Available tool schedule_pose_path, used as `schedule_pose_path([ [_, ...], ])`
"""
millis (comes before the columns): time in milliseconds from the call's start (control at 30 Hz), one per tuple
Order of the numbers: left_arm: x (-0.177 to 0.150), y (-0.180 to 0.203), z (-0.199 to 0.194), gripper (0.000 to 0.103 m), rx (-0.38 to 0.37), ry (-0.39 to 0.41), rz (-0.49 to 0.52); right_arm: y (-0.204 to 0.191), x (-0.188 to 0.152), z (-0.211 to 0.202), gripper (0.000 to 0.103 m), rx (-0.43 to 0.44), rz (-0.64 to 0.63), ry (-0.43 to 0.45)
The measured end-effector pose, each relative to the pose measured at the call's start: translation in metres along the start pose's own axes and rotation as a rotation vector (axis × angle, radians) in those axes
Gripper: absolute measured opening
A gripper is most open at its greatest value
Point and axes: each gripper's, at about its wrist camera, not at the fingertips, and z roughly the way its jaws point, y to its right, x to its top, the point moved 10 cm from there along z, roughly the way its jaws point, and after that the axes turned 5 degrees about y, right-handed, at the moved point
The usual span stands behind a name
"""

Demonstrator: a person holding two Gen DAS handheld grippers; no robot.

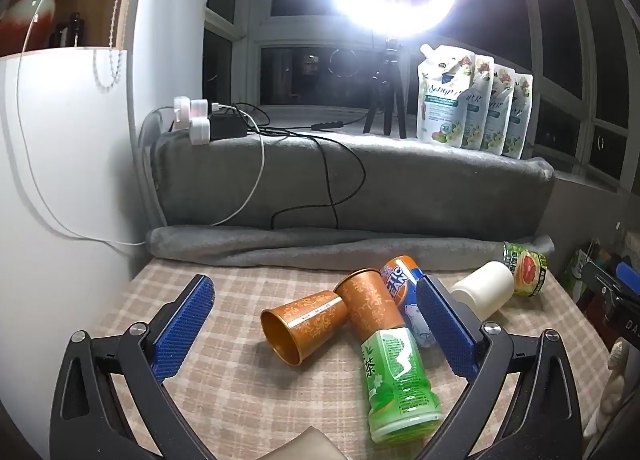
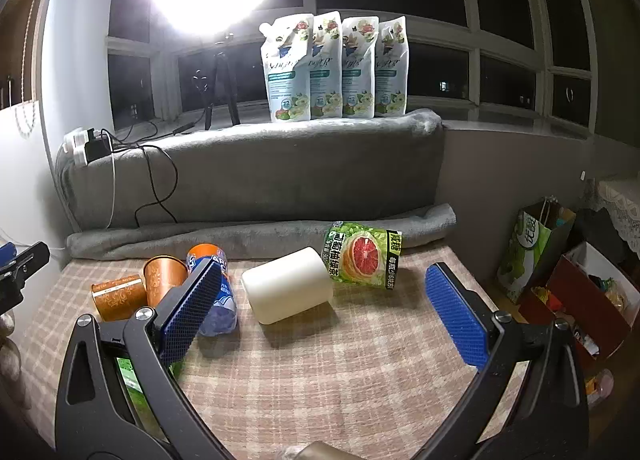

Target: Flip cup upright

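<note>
An orange patterned cup (image 1: pixel 305 323) lies on its side on the checked tablecloth (image 1: pixel 240 400), its mouth toward me. A second orange cup (image 1: pixel 370 302) lies beside it, touching it. A white cup (image 1: pixel 485 291) lies on its side to the right. My left gripper (image 1: pixel 316 324) is open, with the orange cups between its blue pads (image 1: pixel 182 330). In the right wrist view the white cup (image 2: pixel 287 290) lies between the blue pads (image 2: pixel 456 320) of my open right gripper (image 2: pixel 324 308). The orange cups (image 2: pixel 119 296) lie at the left.
A green tea bottle (image 1: pixel 396 380), a blue and orange bottle (image 1: pixel 408 300) and a grapefruit-label bottle (image 2: pixel 362 260) lie on the table. A grey blanket roll (image 2: pixel 256 238) edges the back. Pouches (image 2: pixel 336 67), a ring light and cables stand on the sill. Bags (image 2: pixel 532 252) stand right.
</note>
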Motion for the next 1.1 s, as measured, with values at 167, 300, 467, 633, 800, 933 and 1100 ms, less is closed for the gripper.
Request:
schedule_pose_path([
  [167,0.0038,0.0003,-0.0026,0.101,0.004,0.022,0.009,-0.0002,0.0009,-0.0006,0.103,-0.002,0.001,0.001],
  [300,0.0048,0.0007,-0.0041,0.101,0.003,0.03,0.009,-0.0001,0.0021,-0.0003,0.103,-0.005,0.002,0.003],
  [467,0.0036,0.0018,-0.004,0.101,-0.002,0.026,0.009,-0.003,0.001,-0.0013,0.103,-0.001,-0.009,0.002],
  [633,0.0019,0.0031,-0.004,0.101,-0.009,0.022,0.01,-0.0055,-0.0003,-0.0017,0.103,0.002,-0.017,0.007],
  [800,0.0025,0.0034,-0.0045,0.101,-0.009,0.024,0.01,-0.0055,0.0,-0.0012,0.103,0.004,-0.019,0.006],
  [933,0.0024,0.0025,-0.0047,0.101,-0.009,0.024,0.009,-0.0062,-0.0009,-0.0018,0.103,0.005,-0.015,0.006],
  [1100,0.0023,0.0031,-0.0047,0.101,-0.012,0.024,0.01,-0.0067,-0.0018,-0.0017,0.103,0.007,-0.016,0.005],
])
